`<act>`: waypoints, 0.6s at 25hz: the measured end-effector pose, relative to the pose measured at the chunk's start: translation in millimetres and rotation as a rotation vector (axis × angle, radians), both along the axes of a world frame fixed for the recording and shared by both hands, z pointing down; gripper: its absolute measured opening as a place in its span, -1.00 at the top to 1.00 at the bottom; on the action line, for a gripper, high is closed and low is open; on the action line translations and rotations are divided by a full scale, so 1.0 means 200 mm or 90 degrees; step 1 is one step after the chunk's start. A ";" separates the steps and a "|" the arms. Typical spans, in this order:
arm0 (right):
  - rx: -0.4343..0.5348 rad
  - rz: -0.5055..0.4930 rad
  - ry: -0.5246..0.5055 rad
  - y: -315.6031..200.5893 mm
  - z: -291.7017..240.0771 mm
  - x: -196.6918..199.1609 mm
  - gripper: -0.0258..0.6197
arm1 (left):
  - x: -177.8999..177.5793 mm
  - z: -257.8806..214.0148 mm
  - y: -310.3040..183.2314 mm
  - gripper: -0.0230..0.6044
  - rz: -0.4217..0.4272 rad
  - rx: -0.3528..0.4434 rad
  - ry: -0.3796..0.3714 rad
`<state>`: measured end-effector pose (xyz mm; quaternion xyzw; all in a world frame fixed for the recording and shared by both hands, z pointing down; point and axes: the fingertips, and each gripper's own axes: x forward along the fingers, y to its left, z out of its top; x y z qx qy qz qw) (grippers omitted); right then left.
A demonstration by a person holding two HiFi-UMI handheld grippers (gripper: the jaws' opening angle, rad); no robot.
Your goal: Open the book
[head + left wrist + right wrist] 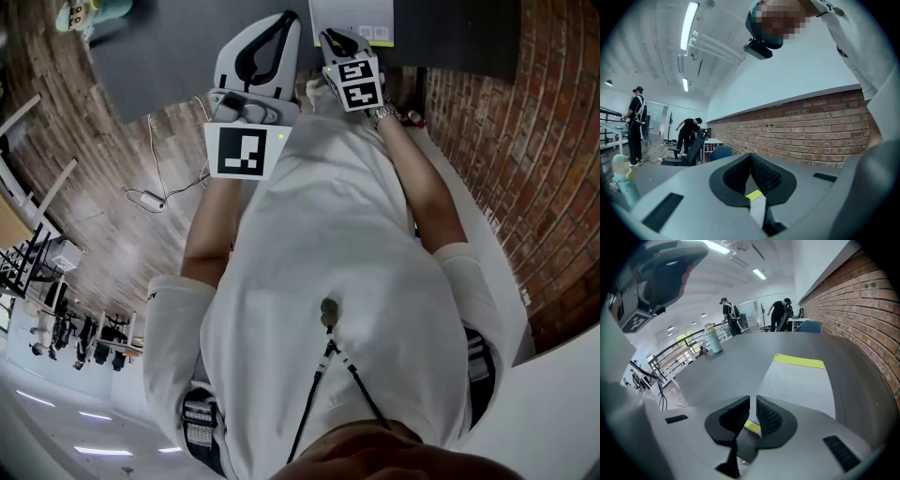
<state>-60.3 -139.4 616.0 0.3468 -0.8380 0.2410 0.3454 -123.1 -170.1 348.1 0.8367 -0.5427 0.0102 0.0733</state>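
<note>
The book (799, 380) lies closed, flat on the worktop (726, 364) beside the brick wall (862, 301), and the right hand-held gripper (753, 403), pressed together and empty, tilts down at its near edge, probably to pry it open, while the left hand-held gripper (751, 157), likewise closed up empty, points level, clear of it.

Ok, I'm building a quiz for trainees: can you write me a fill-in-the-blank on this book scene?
1. The book on the grey table has a ___ band along its far edge.
2. The wall beside the table is built of ___.
3. In the right gripper view, the bottle stands to the ___ of the book.

Missing words: yellow; brick; left.
</note>
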 end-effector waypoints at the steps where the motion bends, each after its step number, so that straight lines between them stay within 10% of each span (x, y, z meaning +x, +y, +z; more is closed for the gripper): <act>1: -0.006 -0.003 0.003 0.01 0.02 0.00 0.80 | 0.00 0.00 -0.01 0.85 0.004 0.000 0.001; 15: -0.066 -0.021 0.052 0.04 0.19 -0.02 0.43 | -0.02 0.02 -0.13 0.85 0.030 -0.010 -0.002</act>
